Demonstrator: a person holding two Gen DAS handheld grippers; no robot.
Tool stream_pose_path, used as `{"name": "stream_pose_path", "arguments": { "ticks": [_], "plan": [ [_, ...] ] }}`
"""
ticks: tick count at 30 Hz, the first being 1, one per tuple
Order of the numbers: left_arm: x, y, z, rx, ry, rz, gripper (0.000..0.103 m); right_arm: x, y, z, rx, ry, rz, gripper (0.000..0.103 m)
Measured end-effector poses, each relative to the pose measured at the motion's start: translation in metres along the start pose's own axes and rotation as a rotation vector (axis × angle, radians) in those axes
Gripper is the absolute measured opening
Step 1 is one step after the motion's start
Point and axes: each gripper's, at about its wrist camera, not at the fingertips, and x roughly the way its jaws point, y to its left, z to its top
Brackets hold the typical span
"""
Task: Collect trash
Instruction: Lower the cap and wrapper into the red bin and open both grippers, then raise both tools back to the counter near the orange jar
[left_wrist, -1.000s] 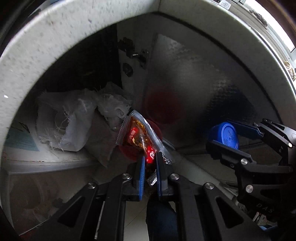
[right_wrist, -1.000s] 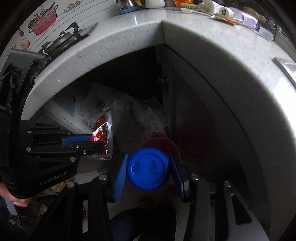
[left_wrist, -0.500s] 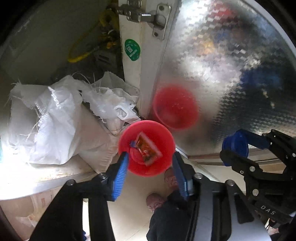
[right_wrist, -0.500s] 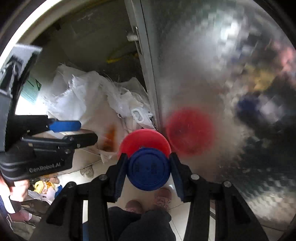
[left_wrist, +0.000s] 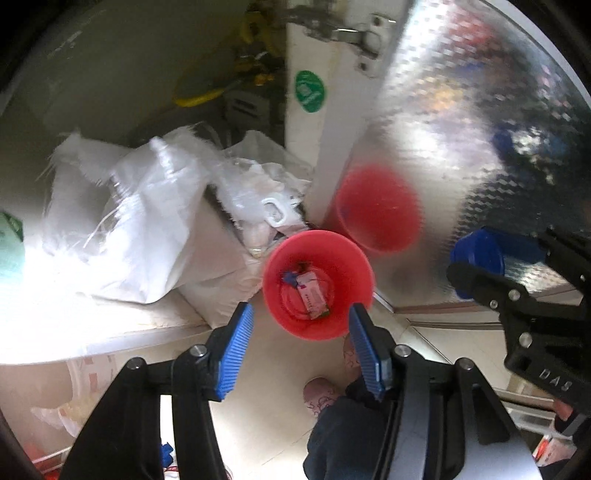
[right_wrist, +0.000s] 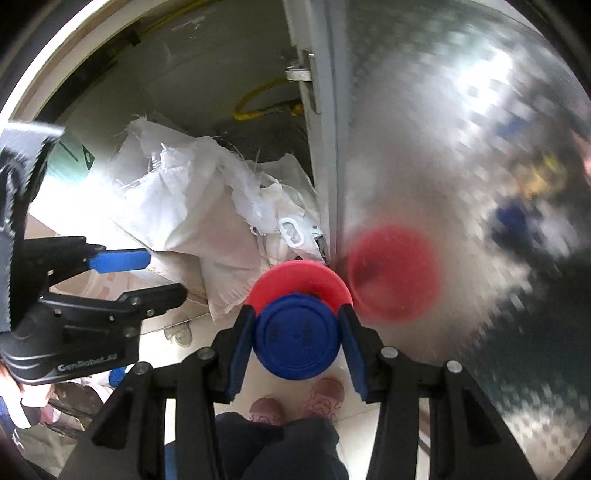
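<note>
left claw: spread wide, empty, above the red bin
right claw: clenched on blue lid, probably binning it next

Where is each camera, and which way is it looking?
Left wrist: sits on the left gripper, looking down into the red bin on the floor; its open blue fingers, the person's slippers and the right gripper show.
Right wrist: sits on the right gripper, looking down past the blue lid it holds; the left gripper and slippers show.
Both share the red bin, white sacks and shiny cabinet door.
</note>
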Motion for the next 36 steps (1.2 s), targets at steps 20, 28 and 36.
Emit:
{"name": "stream_pose_path", "arguments": {
  "ticks": [20,28,36],
  "plan": [
    [-0.054,0.040,-0.041,-0.146,-0.011,0.055,0.084,-0.021,0.039,0.011,-0.163,-0.015,-0.102,0.088],
    [-0.147,0.039,-0.038,-0.143,-0.080,0.069,0.084,-0.107,0.056,0.024,-0.154,-0.050,-0.094,0.093],
    [-0.238,0.029,-0.007,-0.066,-0.185,0.045,0.092,-0.197,0.057,0.050,-0.083,-0.139,-0.111,0.102]
  ]
}}
